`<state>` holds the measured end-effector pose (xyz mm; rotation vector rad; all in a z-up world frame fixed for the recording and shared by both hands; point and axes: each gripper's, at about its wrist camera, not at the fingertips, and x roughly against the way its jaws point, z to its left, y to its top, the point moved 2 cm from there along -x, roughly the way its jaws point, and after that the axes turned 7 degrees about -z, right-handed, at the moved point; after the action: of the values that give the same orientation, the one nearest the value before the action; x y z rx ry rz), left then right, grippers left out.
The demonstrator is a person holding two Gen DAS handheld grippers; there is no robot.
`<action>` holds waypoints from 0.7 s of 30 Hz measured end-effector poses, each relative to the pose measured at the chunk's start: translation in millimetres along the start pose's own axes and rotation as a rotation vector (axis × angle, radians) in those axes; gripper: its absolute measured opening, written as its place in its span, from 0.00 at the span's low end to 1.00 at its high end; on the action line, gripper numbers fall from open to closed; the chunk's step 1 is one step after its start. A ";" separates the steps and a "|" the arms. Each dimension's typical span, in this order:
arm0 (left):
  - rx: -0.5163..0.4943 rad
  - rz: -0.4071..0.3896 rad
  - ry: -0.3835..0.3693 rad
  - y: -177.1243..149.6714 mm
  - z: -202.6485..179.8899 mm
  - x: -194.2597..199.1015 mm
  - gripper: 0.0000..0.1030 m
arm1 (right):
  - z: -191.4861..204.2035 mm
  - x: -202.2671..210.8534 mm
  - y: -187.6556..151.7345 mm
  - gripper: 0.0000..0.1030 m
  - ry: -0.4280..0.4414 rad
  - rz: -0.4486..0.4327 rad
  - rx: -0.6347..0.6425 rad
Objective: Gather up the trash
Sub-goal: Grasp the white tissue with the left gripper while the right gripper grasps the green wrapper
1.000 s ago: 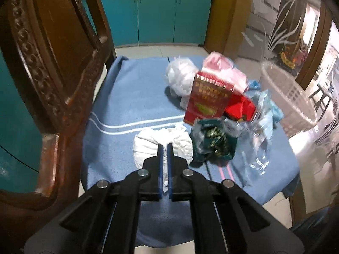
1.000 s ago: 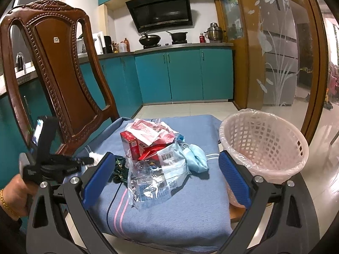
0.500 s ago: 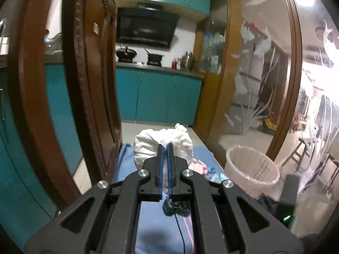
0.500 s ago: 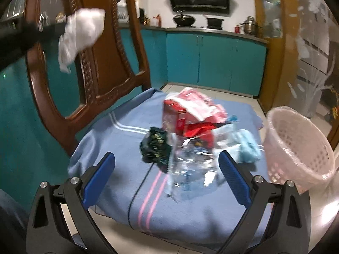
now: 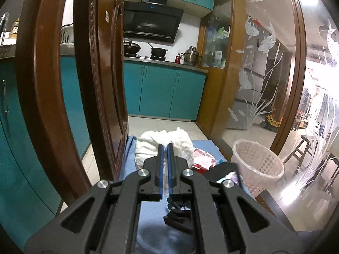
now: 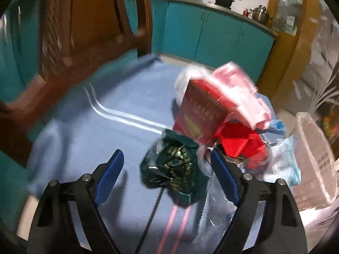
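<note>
Collecting trash, two wrist views. We have lifted the left gripper [image 5: 164, 148], its jaws clamped on a crumpled white tissue [image 5: 148, 146], from the blue cloth [image 6: 118, 135] up to a level beside the chair back [image 5: 63, 84], so one piece is on its way to the basket [image 5: 257, 163]. Meanwhile our right gripper [image 6: 165, 160] has dropped toward the remaining pile; its jaws have just been closing and now stand partly open astride the green wrapper [image 6: 175, 165], not yet pressing it. The red box [image 6: 199, 114], pink packet [image 6: 239, 89] and clear plastic [image 6: 214, 213] wait on the cloth. The basket stands just beside the cloth; what we see of its inside looks empty, though its bottom is hidden.
</note>
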<state>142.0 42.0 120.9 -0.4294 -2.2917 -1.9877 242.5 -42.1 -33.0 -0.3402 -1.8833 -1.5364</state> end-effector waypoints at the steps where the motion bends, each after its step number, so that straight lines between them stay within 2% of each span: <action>1: 0.002 -0.001 0.001 1.2 2.2 0.7 0.04 | 3.2 -11.5 -4.9 0.59 -0.016 0.031 0.017; 2: 0.003 -0.002 0.003 2.1 3.0 0.8 0.04 | 5.4 -13.3 -7.0 0.53 -0.027 0.016 0.032; 3: 0.006 -0.006 0.006 3.3 4.7 1.5 0.04 | 7.1 -11.5 -7.0 0.52 -0.016 -0.001 0.036; 5: 0.010 -0.012 0.011 4.6 5.5 2.6 0.04 | 7.8 4.1 -2.3 0.49 0.078 -0.038 -0.022; 9: 0.014 -0.010 0.011 4.5 7.7 1.4 0.04 | -0.3 54.9 8.6 0.49 0.197 -0.176 -0.073; 13: 0.006 0.050 0.023 -3.7 8.5 -11.3 0.04 | -45.4 89.1 5.8 0.49 0.218 -0.258 -0.196; 14: -0.007 0.104 0.014 -9.9 6.5 -20.1 0.16 | -58.0 96.4 3.6 0.49 0.223 -0.274 -0.231; 15: -0.023 0.161 -0.003 -17.5 3.4 -28.6 0.54 | -69.4 102.0 4.3 0.49 0.226 -0.287 -0.265; 16: -0.036 0.204 -0.009 -25.0 0.3 -35.4 0.70 | -83.5 109.2 3.4 0.49 0.229 -0.303 -0.303; 18: -0.086 0.258 -0.030 -42.6 -11.8 -46.1 0.87 | -106.0 125.3 2.8 0.49 0.239 -0.337 -0.374; 21: -0.168 0.336 -0.022 -68.1 -29.8 -67.4 0.88 | -132.4 150.5 3.4 0.49 0.260 -0.383 -0.451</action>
<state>185.1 -6.1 44.1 -0.7935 -1.9125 -2.0126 177.4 -197.1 76.4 0.0345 -1.4430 -2.1506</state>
